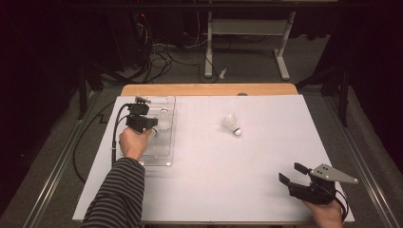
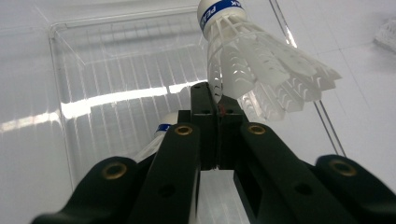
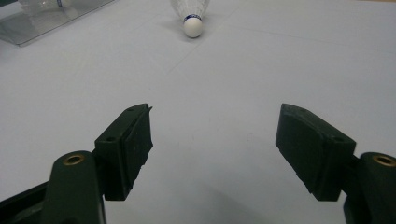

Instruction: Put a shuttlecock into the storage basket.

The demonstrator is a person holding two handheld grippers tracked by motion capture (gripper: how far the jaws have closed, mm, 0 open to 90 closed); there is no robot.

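Note:
My left gripper (image 1: 153, 123) hangs over a clear plastic tray (image 1: 161, 156) at the table's left. In the left gripper view its jaws (image 2: 217, 107) are shut on the skirt edge of a white shuttlecock (image 2: 252, 60), whose blue-banded cork points away. Under the jaws a second shuttlecock (image 2: 161, 135) lies in the tray (image 2: 93, 70), mostly hidden. A third shuttlecock (image 1: 232, 124) lies on the white sheet mid-table, cork toward me (image 3: 192, 21). My right gripper (image 1: 292, 173) rests at the near right, open with nothing between its jaws (image 3: 215, 149).
A white sheet (image 1: 214, 180) covers the table, with a wooden edge (image 1: 209, 90) at the back. The tray's corner (image 3: 42, 23) lies far left of the right gripper. Cables and a metal stand (image 1: 247, 28) are on the floor beyond.

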